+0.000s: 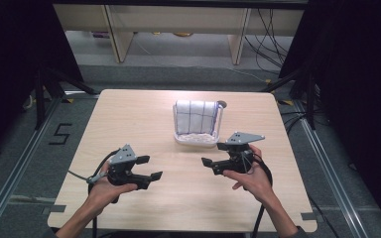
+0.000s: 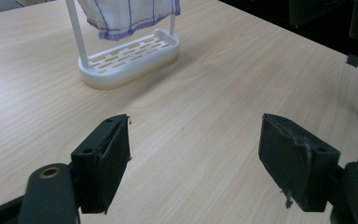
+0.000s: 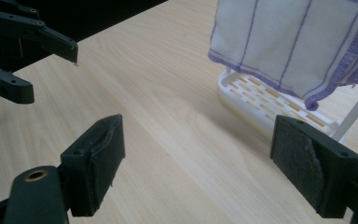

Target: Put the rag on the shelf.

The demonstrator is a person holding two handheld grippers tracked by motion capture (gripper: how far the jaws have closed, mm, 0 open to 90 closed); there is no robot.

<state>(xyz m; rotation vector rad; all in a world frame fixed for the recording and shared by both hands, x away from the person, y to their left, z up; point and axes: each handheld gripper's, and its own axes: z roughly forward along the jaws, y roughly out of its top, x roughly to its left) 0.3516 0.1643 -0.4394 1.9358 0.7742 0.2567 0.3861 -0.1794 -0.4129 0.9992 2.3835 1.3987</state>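
Pale wood-grain table (image 1: 144,119) with rounded corners. White slotted rack (image 1: 196,139) toward the far edge, right of centre, draped with a white cloth (image 1: 195,117) checked in purple lines; slots (image 2: 130,53) and frayed hem plain in the gripper views. Left gripper (image 1: 150,167) and right gripper (image 1: 214,154) near the front edge, jaws apart, nothing between, worn black pads (image 3: 307,163).
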